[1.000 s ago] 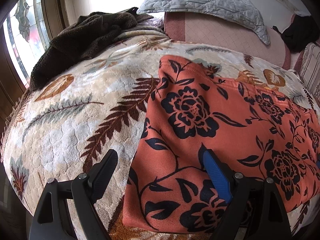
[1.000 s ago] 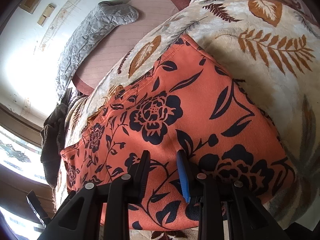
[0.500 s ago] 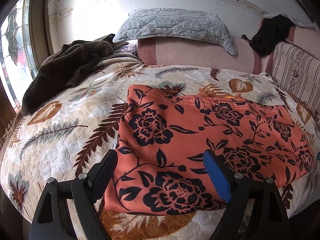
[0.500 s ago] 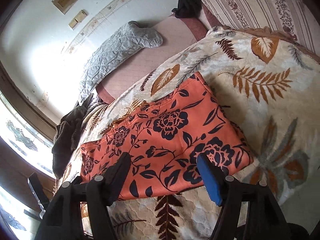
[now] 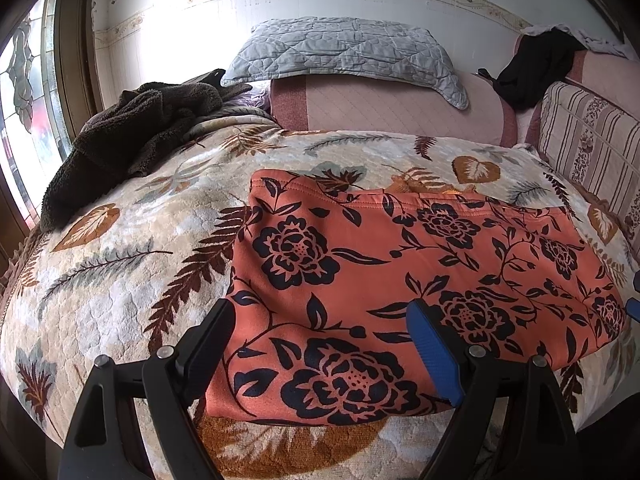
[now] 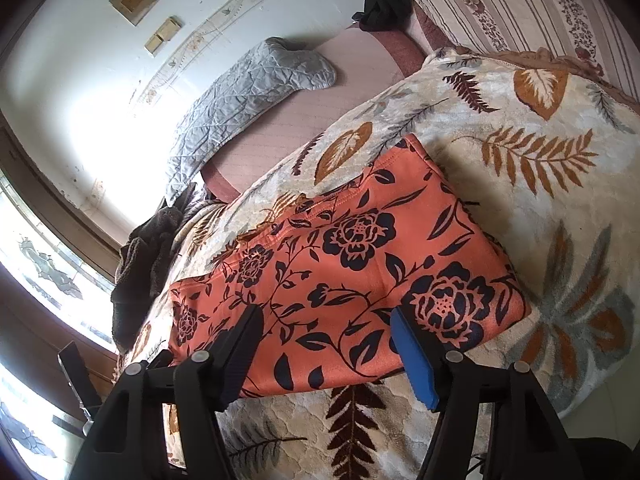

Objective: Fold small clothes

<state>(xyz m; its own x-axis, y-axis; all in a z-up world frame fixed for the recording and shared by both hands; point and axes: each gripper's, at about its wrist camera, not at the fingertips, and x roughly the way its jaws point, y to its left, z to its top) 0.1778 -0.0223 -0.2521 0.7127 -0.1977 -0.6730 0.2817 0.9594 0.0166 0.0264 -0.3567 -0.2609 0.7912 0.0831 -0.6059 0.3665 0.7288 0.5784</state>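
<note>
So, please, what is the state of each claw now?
Left claw: open, holding nothing.
Right claw: jaws closing slightly, nothing gripped, above the orange floral garment.

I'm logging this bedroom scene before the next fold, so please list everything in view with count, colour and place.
folded garment: one, orange with dark flowers, lying flat on the blanket
blanket: one, cream with leaf print, covering the bed
brown fleece: one, dark brown, heaped at the far left
grey pillow: one, quilted, atop the pink bolster
black cloth: one, far right
striped cushion: one, right edge
left claw: open, empty, above the garment
right claw: jaws closing slightly, nothing between them
</note>
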